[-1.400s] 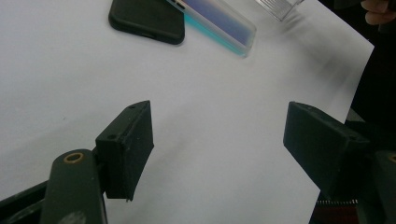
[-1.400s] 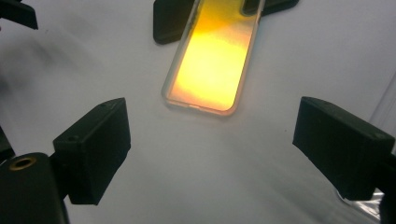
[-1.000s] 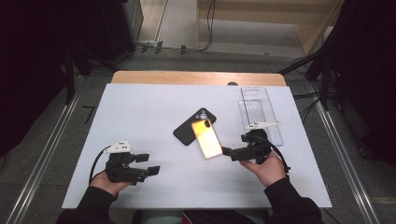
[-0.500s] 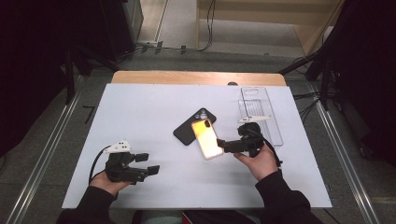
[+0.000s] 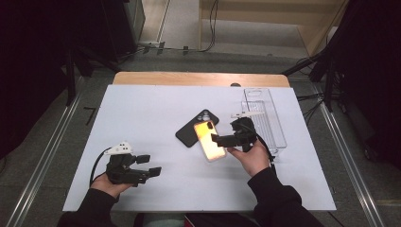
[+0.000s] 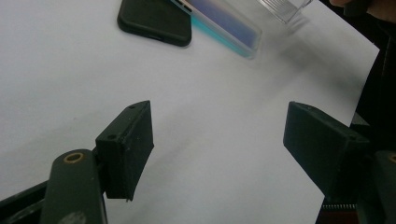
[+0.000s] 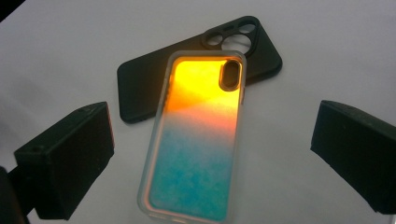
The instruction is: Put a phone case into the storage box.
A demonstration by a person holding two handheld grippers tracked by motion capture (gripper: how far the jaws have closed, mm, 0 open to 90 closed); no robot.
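- While the right gripper (image 5: 226, 144) hangs at the near end of the orange-to-teal phone case (image 5: 209, 141), its jaws stand wide with nothing between the pads; that reads as lining up for a pinch across the case's width.
- Orange-to-teal phone case (image 7: 194, 140) lies flat, camera cutout at the far end, its far corner lapping over the black phone case (image 7: 144, 84). Likely why the approach comes from the near end: that end sits free on the white table (image 5: 156, 118), no overlap in the way.
- Black phone case (image 5: 195, 126) sits just left of and partly under the orange-to-teal case, lens holes pointing away from the person.
- Clear tray (image 5: 265, 118) is just right of the orange-to-teal case, beyond the right hand; plausibly the drop spot, can't confirm.
- Left gripper (image 5: 152, 164) rests well to the left of the orange-to-teal case, near the table's front edge, jaws wide, nothing between them. Parked out of the working area, so the right side has room.
- In the left gripper view the same case (image 6: 224, 23) sits far off past the jaws, nowhere near reach.
- Risk as I judge it: closing on the colored case may drag the black one where they overlap.
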